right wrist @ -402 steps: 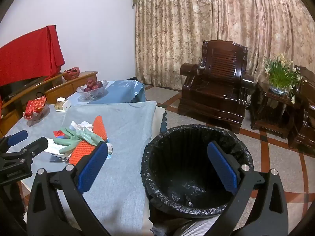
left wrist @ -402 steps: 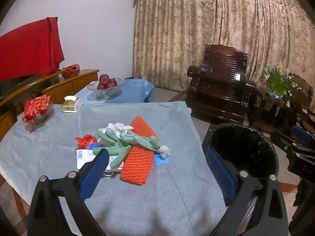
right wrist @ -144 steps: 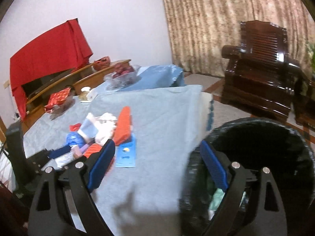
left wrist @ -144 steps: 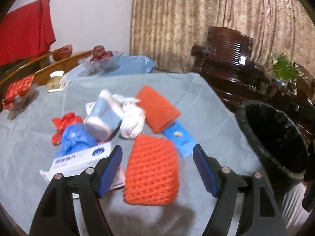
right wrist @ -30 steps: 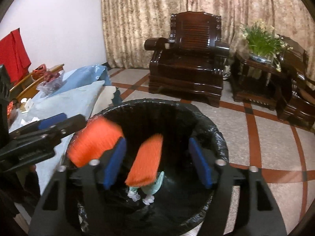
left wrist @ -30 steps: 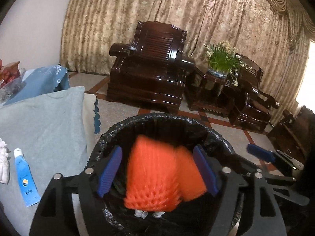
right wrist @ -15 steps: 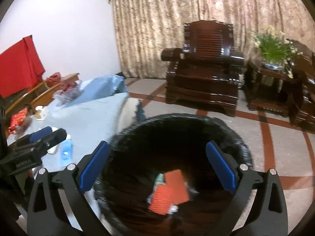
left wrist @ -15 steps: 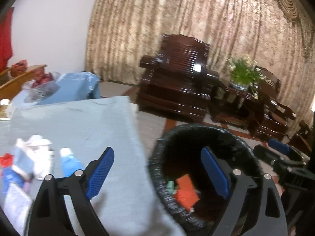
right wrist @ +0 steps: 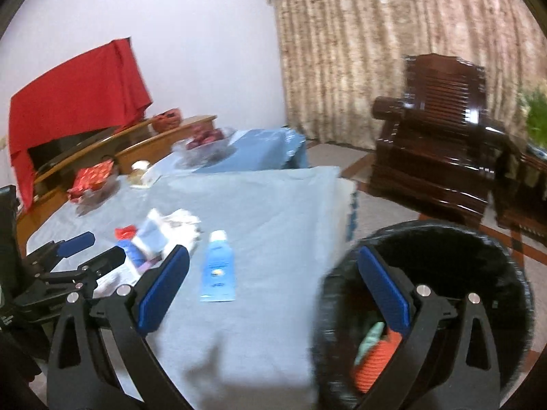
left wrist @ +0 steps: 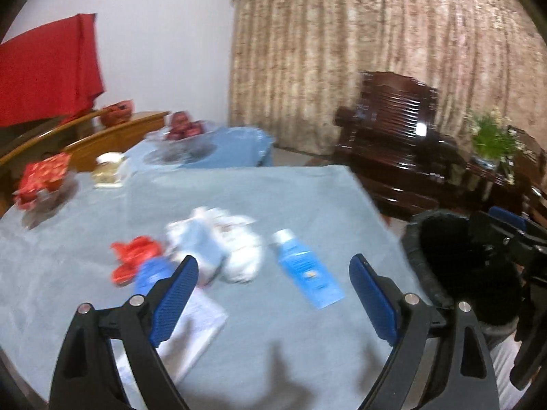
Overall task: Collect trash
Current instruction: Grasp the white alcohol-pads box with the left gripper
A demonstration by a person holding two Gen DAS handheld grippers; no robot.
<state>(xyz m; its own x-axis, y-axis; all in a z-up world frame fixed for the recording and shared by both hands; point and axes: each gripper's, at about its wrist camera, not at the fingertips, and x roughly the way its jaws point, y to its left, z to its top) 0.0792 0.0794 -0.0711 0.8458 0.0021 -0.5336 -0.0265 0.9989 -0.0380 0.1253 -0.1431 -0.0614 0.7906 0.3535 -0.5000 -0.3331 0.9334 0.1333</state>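
On grey cloth [left wrist: 307,198], left to right: red wrapper [left wrist: 133,259], white wad [left wrist: 236,242], blue tube [left wrist: 307,268]. Off cloth's right edge: black bin [right wrist: 478,249], orange net [right wrist: 379,358] inside. Left gripper [left wrist: 273,290]: jaws wide apart, empty. Right gripper [right wrist: 273,280]: jaws wide apart, empty.

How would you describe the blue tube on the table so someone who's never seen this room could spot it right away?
Find the big table under the pale blue-grey tablecloth, next to the black-lined trash bin. On the bin's side of the litter pile lies the blue tube, flat and alone, white cap pointing away. Unlike the crumpled white tissues beside it, it is smooth, bright blue and apart from them.
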